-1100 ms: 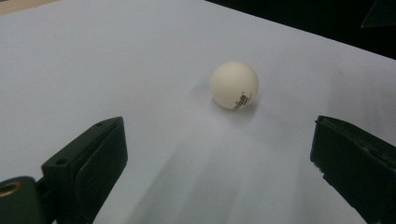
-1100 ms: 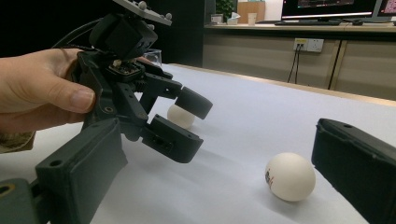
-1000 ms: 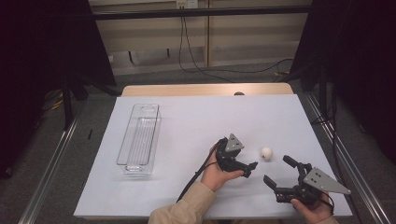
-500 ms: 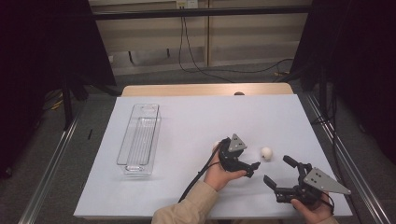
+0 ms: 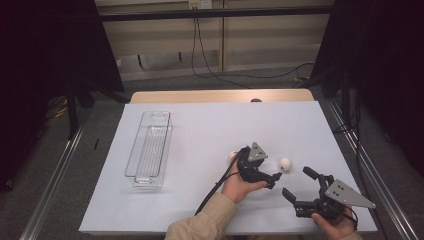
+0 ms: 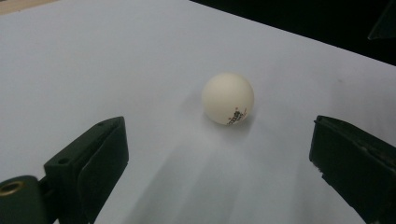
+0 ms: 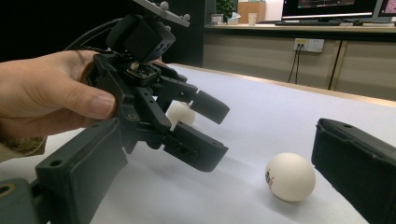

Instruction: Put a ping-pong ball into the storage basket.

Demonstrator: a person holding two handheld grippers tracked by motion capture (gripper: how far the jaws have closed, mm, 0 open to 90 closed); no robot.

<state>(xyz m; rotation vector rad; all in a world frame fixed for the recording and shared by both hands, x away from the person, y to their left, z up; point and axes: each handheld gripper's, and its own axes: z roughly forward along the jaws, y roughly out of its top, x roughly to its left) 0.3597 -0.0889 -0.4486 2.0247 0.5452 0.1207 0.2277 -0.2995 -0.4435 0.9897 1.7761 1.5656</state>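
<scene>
Two white ping-pong balls lie on the white table top (image 5: 200,125). One ball (image 5: 285,163) (image 6: 228,98) (image 7: 289,176) rests a short way ahead of my left gripper (image 5: 272,172) (image 6: 217,140), which is open and empty, with the ball beyond its jaw tips. The second ball (image 5: 232,156) (image 7: 180,113) sits just behind the left gripper, partly hidden by it. My right gripper (image 5: 298,182) is open and empty near the front right edge. In the right gripper view the left gripper (image 7: 215,128) and the hand (image 7: 46,93) holding it are close ahead.
A clear plastic tray (image 5: 150,147) stands lengthwise on the table's left side. A wooden strip (image 5: 220,96) runs along the far edge. Metal rails (image 5: 55,170) flank the table, and cables lie on the floor beyond.
The left gripper has shifted a little to the right, toward the nearer ball, uncovering part of the second ball behind it. The right gripper has stayed put.
</scene>
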